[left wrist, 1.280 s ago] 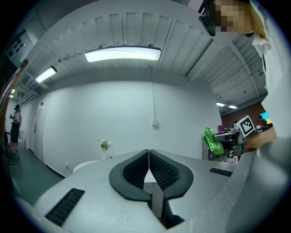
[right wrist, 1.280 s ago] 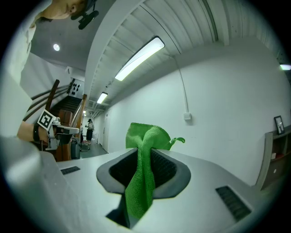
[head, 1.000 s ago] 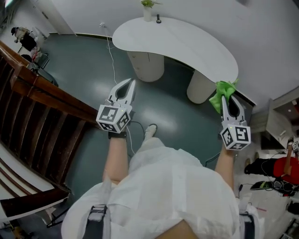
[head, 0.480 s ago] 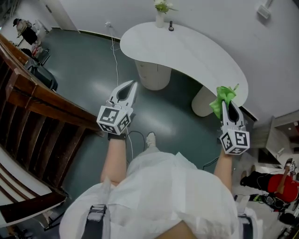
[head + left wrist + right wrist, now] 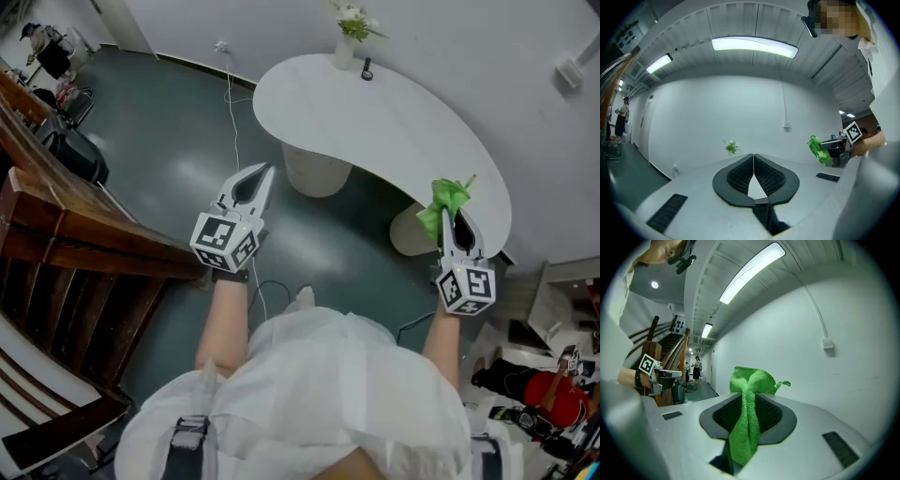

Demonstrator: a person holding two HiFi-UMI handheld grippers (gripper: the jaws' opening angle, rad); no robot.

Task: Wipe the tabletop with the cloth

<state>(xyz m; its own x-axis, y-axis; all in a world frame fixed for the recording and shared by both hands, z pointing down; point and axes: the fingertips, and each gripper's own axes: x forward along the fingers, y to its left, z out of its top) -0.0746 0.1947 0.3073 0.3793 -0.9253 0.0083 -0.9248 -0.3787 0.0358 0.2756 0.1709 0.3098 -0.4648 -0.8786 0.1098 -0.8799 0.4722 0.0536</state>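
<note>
Your right claw (image 5: 451, 212) is clamped on the green cloth (image 5: 443, 200): in the right gripper view the cloth (image 5: 746, 420) runs as a narrow twisted band down between the two jaws, with a bunched tuft standing above their tips and a loose end hanging below. Your left claw (image 5: 265, 170) holds nothing; in the left gripper view its jaws meet at the tips (image 5: 753, 156), with only a thin wedge of gap lower down. From the head view you hold both claws out in front of you, well apart, the left one over the dark green floor (image 5: 159, 141) and the right one at the near right end of the white curved bench (image 5: 394, 108), so the cloth shows over that edge of the bench top. The cloth is raised in the claw, not spread on the surface. At the far end of the bench stands a white vase of flowers (image 5: 347, 42) with a small dark object (image 5: 367, 68) just beside it. A wooden stair railing (image 5: 75, 234) runs along your left.
</note>
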